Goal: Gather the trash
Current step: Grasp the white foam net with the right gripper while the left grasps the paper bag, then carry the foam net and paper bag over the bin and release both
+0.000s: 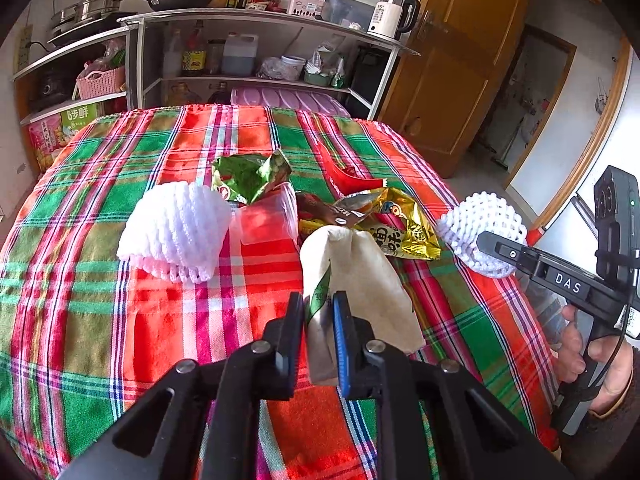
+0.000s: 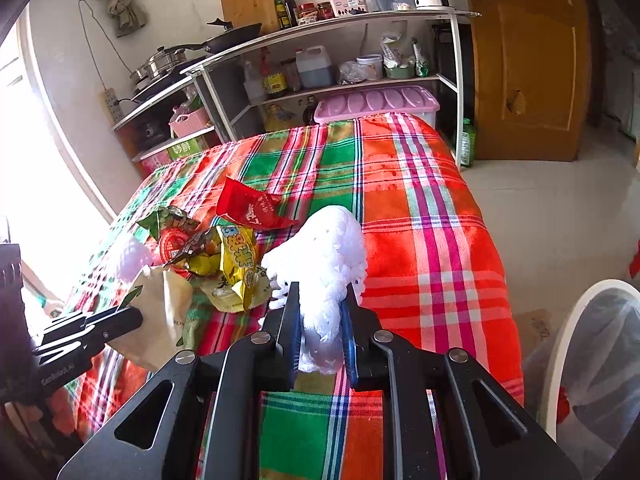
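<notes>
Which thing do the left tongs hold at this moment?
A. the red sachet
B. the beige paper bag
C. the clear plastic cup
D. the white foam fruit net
B: the left tongs are shut on the beige paper bag, while the white foam fruit net sits in the right tongs.

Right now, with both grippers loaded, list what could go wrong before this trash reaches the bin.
1. The left gripper pinches only one edge of the beige paper bag; it could slip out in transit.
2. The right gripper squeezes the soft white foam net, which might spring free.
3. The bag hangs near the yellow wrapper and clear plastic cup; swinging could knock them off the table.
</notes>
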### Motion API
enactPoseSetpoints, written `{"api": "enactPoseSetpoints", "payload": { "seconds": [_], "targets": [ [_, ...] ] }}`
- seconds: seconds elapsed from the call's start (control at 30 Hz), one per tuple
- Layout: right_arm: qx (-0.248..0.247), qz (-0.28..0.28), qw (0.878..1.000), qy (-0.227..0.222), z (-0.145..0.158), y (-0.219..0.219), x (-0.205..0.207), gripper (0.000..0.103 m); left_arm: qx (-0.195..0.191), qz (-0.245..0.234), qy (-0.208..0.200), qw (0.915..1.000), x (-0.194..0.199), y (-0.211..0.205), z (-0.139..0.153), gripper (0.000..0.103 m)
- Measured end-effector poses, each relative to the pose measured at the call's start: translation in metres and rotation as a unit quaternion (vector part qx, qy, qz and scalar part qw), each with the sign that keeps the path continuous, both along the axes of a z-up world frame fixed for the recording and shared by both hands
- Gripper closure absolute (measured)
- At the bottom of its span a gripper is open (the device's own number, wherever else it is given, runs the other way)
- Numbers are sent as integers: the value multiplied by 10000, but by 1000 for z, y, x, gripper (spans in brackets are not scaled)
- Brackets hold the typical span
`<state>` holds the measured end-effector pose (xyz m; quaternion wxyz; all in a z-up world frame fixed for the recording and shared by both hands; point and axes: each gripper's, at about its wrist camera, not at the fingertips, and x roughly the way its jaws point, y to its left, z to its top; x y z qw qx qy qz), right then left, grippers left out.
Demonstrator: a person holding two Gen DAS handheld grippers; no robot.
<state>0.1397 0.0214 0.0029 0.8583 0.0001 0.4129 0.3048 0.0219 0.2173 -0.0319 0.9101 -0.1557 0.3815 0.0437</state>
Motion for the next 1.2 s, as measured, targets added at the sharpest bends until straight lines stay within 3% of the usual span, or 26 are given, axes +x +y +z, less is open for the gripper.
{"api": "enactPoseSetpoints", "payload": {
  "seconds": [0.33, 0.77, 1.2],
  "targets": [
    [190, -271, 9993, -182, 14, -36, -21, 85, 31, -298, -344, 9990, -5, -27, 28, 88],
    [214, -993, 9943, -313, 26, -108, -32, 85, 96, -1073, -442, 9932, 38, -93, 39, 88],
    [35, -2125, 9761, -464, 39, -217, -47, 85, 24, -2211, -495, 9740, 88, -200, 51, 88]
  ]
}}
